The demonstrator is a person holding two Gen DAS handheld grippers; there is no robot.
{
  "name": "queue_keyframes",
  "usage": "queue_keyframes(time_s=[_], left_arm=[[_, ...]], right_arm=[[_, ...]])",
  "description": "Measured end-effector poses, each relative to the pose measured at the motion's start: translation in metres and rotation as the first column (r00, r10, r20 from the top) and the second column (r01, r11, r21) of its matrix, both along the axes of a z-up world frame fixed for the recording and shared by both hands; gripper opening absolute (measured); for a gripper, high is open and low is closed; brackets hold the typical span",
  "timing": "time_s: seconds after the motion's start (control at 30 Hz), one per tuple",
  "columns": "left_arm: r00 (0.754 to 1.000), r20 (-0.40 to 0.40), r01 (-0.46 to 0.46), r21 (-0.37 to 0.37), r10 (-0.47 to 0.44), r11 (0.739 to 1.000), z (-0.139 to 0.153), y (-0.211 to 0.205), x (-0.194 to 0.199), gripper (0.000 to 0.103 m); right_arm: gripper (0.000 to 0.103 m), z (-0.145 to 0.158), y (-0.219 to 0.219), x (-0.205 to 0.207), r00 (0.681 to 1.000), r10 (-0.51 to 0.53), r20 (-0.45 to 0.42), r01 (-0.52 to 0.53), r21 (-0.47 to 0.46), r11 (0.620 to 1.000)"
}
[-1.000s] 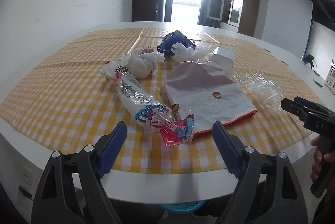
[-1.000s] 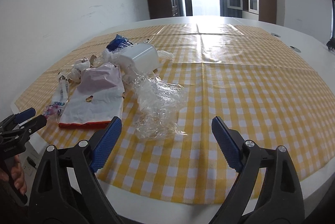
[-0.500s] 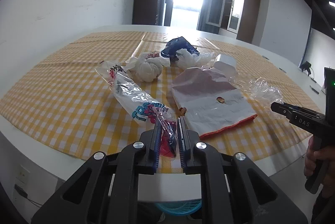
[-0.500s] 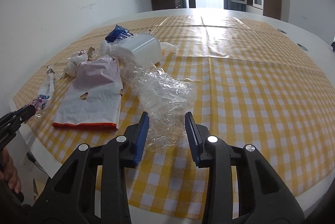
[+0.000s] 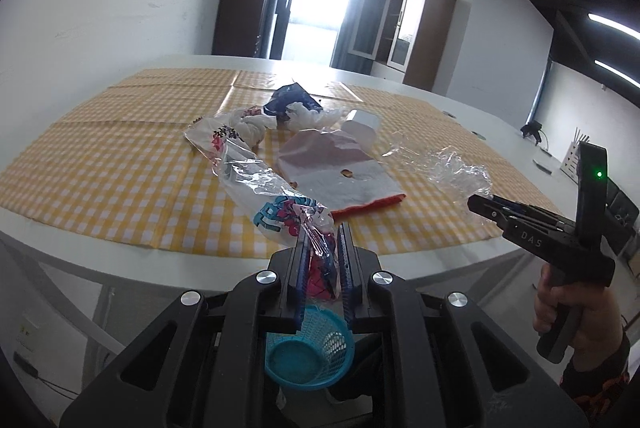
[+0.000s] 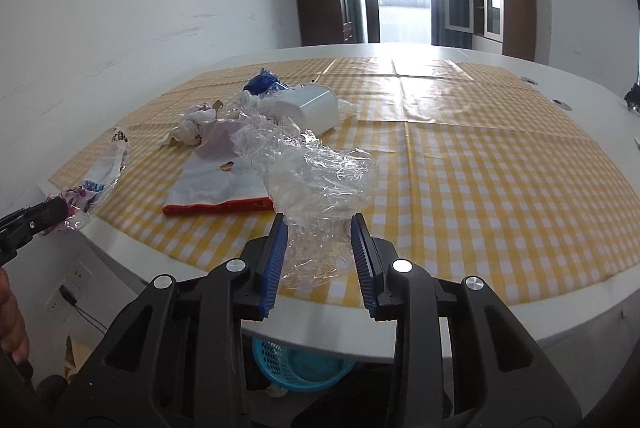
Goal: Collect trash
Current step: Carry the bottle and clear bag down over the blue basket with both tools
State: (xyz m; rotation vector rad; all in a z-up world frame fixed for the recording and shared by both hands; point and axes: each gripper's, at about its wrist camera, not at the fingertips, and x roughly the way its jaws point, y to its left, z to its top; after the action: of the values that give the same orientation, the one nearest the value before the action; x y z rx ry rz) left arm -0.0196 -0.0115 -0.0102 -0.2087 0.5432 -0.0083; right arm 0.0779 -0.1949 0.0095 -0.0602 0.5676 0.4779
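Note:
My left gripper point(image 5: 323, 236) is shut on the near end of a long printed plastic wrapper point(image 5: 256, 183), which trails back over the table edge onto the yellow checked cloth. My right gripper point(image 6: 320, 224) is shut on a crumpled clear plastic film point(image 6: 320, 179) lying at the cloth's front edge. The right gripper also shows in the left wrist view point(image 5: 486, 205) with the film point(image 5: 456, 167) at its tip. The left gripper shows at the left of the right wrist view point(image 6: 60, 207) with the wrapper point(image 6: 104, 171). A blue mesh basket point(image 5: 308, 352) stands on the floor under the table edge.
On the cloth lie a white paper bag with a red edge point(image 5: 340, 175), a white plastic tub on its side point(image 6: 308, 107), a knotted white bag point(image 5: 252, 127) and a blue wrapper point(image 5: 290, 99). The white table rim point(image 6: 520, 324) runs in front. The basket also shows in the right wrist view point(image 6: 300, 368).
Both grippers closed from wide open, the left on the printed wrapper, the right on the clear film. Both have pulled back and lifted toward the table's front edge, dragging their pieces.

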Motion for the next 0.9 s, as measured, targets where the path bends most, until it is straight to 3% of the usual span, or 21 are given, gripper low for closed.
queue_keyframes(time_s=[0.4, 0.57, 0.9], left_arm=[[0.991, -0.024, 0.132, 0.049, -0.131, 0.99, -0.003, -0.044, -0.072, 0.013], [0.979, -0.071, 0.189, -0.013, -0.189, 0.982, -0.016, -0.056, -0.1, 0.013], [0.954, -0.18, 0.245, 0.002, -0.241, 0.969, -0.052, -0.076, -0.126, 0.013]], right_arm=[[0.031, -0.002, -0.015, -0.072, 0.999, 0.038, 0.026, -0.037, -0.014, 0.999], [0.031, -0.013, -0.022, -0.101, 0.998, 0.068, -0.014, -0.068, -0.019, 0.998], [0.031, -0.053, -0.03, -0.146, 0.988, 0.126, -0.094, -0.133, -0.066, 0.989]])
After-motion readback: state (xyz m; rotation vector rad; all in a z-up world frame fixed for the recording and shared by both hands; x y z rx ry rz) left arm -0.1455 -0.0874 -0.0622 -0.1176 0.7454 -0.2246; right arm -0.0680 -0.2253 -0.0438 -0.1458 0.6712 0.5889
